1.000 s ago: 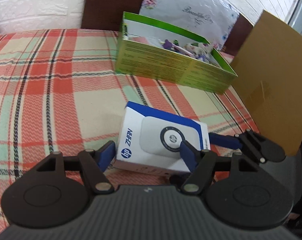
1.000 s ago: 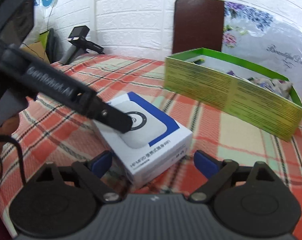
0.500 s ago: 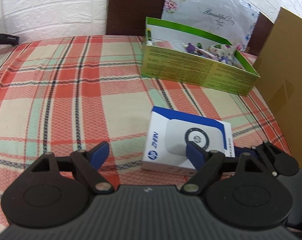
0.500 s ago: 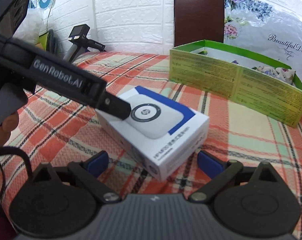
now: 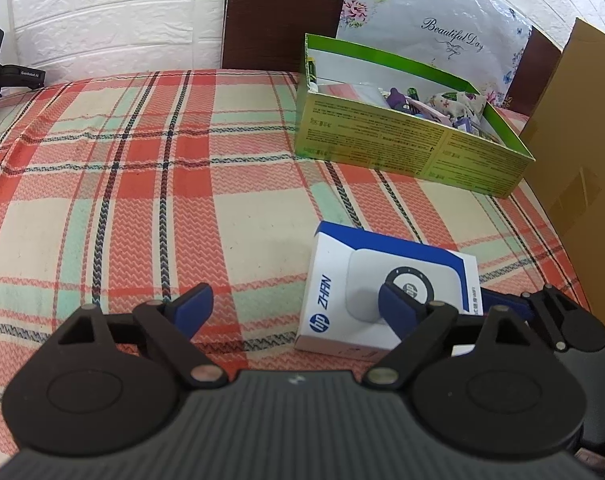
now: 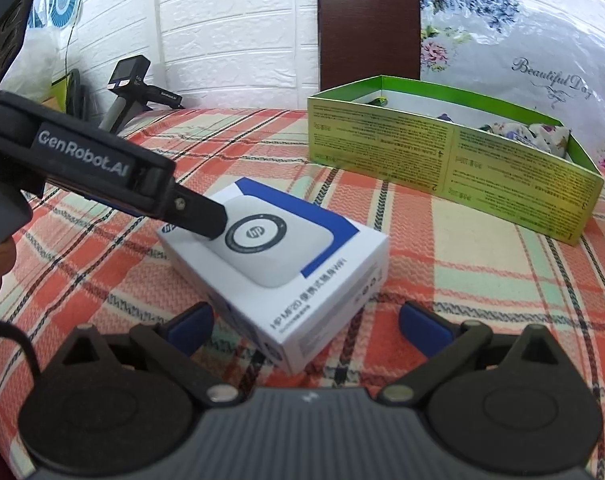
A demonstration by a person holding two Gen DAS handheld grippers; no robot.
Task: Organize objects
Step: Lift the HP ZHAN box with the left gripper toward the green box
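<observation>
Left wrist view: the white-and-blue box (image 5: pixel 386 292) lies at lower right on the plaid cloth (image 5: pixel 142 200). The left gripper (image 5: pixel 298 308) is spreading, nothing pinched. It looks a rigid, light, smooth carton.

Right wrist view: the box (image 6: pixel 278 264) sits centre. The right gripper (image 6: pixel 306 328) is spreading, straddling its near corner without contact; grip opposite side faces. The route to the green tray (image 6: pixel 442 152), upper right, is open.

Each fisheye camera sits low behind its own gripper, angled down across the red plaid cloth (image 5: pixel 142 184). Both share the near white-and-blue cardboard box (image 5: pixel 386 288) (image 6: pixel 286 264) and the far open green cardboard box (image 5: pixel 406 148) (image 6: pixel 442 160) before the white brick wall (image 6: pixel 238 40).
</observation>
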